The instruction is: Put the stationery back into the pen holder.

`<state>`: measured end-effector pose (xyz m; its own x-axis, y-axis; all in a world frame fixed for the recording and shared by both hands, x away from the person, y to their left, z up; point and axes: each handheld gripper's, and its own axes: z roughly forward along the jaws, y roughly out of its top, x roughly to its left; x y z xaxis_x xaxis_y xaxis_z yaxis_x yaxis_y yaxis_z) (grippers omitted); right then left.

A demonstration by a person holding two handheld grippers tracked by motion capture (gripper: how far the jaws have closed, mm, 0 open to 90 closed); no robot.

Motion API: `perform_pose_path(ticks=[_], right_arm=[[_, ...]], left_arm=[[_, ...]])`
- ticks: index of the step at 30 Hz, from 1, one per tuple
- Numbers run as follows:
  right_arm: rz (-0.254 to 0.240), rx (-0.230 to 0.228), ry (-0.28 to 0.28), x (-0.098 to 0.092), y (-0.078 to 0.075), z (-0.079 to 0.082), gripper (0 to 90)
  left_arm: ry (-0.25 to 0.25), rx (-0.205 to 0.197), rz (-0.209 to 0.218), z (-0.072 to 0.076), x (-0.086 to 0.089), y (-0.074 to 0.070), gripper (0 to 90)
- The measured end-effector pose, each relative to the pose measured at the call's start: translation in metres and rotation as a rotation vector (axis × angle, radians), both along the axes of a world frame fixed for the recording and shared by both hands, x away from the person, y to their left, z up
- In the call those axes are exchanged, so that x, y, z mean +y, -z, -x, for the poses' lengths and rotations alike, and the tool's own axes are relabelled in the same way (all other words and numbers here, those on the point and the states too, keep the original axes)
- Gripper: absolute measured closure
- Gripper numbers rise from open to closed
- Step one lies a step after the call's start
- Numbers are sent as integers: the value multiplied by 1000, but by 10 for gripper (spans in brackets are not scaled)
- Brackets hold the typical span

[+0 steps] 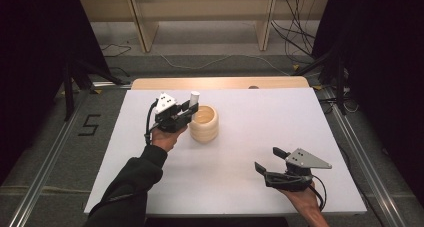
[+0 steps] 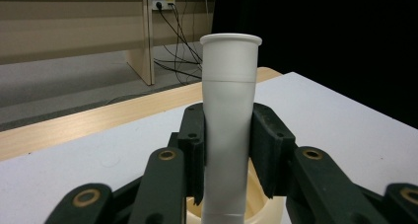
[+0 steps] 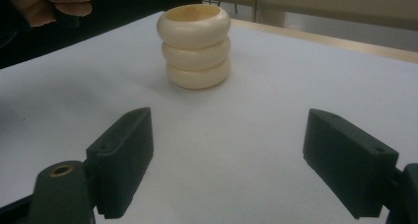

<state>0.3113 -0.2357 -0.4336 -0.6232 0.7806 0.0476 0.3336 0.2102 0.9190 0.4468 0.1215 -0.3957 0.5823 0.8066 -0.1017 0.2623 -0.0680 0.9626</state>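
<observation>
A cream holder (image 1: 204,123) shaped like three stacked rings stands upright near the middle of the white table; it also shows in the right gripper view (image 3: 195,45). My left gripper (image 1: 192,109) is shut on a white tube (image 2: 228,130) with a flared rim, held upright at the holder's left rim. The tube's top (image 1: 194,97) sticks up above the fingers. Its lower end sits over the holder's opening (image 2: 261,204). My right gripper (image 1: 266,161) rests open near the front right of the table, nothing between its fingers (image 3: 123,157).
The white table top (image 1: 240,152) has bare room all around the holder. A wooden strip (image 1: 220,82) runs along its far edge. Beyond it are wooden bench legs (image 1: 144,27) and loose cables (image 1: 295,37) on the floor.
</observation>
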Motion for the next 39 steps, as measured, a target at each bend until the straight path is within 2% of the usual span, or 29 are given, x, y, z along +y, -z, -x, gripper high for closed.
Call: perform_pose_path(ticks=[12,21,39], right_arm=[[0,0,-2,0,0,0,199],[0,-1,-3,0,0,0,199],[-5,0,-6,0,-1,0,199]], left_arm=[[4,3,8,-8,-10,3,686],[-13,2,10,-14,-15,10,685],[-26,22,-13,-21,-22,24,683]])
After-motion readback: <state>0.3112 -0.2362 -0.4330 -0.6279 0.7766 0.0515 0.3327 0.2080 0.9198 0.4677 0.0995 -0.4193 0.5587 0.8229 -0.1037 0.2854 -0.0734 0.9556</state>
